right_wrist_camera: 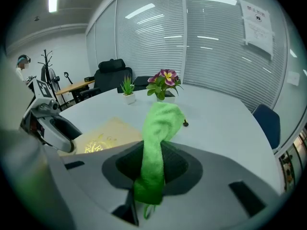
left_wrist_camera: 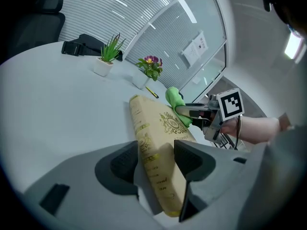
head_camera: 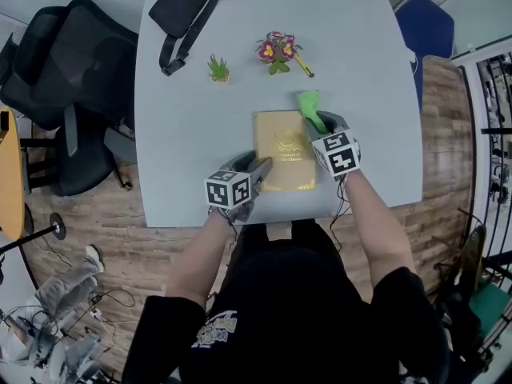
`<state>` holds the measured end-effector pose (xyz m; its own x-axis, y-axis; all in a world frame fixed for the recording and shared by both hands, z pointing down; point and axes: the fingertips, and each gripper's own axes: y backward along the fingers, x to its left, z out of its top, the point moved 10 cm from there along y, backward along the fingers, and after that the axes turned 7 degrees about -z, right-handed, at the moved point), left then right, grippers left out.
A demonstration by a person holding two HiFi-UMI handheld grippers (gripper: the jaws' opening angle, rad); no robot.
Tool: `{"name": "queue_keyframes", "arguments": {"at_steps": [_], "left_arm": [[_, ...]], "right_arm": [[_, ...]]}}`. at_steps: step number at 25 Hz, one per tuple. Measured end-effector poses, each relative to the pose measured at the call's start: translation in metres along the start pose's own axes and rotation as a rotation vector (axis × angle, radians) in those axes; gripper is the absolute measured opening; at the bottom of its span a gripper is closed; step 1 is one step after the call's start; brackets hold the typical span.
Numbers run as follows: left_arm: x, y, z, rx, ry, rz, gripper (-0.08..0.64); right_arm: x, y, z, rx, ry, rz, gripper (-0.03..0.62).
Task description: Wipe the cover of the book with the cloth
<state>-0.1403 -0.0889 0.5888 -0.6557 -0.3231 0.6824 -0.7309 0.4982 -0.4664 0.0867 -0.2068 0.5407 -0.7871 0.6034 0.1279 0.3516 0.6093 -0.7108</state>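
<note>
Tan hardcover book with gold embossing [head_camera: 284, 152] sits clamped by its near-left edge between the left gripper's [left_wrist_camera: 156, 159] 2 jaws. Ahead, the right gripper [right_wrist_camera: 152, 162] pinches a bright green cloth [right_wrist_camera: 160, 123] over the book's far corner.

Fuzzy cloth [right_wrist_camera: 157, 128], gold-embossed matt book [head_camera: 284, 150].

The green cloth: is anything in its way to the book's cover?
Nothing visible is. The right gripper holds the cloth right by the book's far right corner, and the cover beside it is bare. The left gripper clamps the book's near left edge, off to the side.
</note>
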Motion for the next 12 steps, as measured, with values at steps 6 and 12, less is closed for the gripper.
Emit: {"name": "queue_keyframes", "arguments": {"at_steps": [6, 12], "left_arm": [[0.0000, 0.0012, -0.0022, -0.009, -0.011, 0.010, 0.238], [-0.0010, 0.0018, -0.0028, -0.017, -0.020, 0.015, 0.238]], "right_arm": [[0.0014, -0.0021, 0.0001, -0.007, 0.032, 0.012, 0.098], [0.0073, 0.0055, -0.0061, -0.012, 0.031, 0.017, 0.098]]}}
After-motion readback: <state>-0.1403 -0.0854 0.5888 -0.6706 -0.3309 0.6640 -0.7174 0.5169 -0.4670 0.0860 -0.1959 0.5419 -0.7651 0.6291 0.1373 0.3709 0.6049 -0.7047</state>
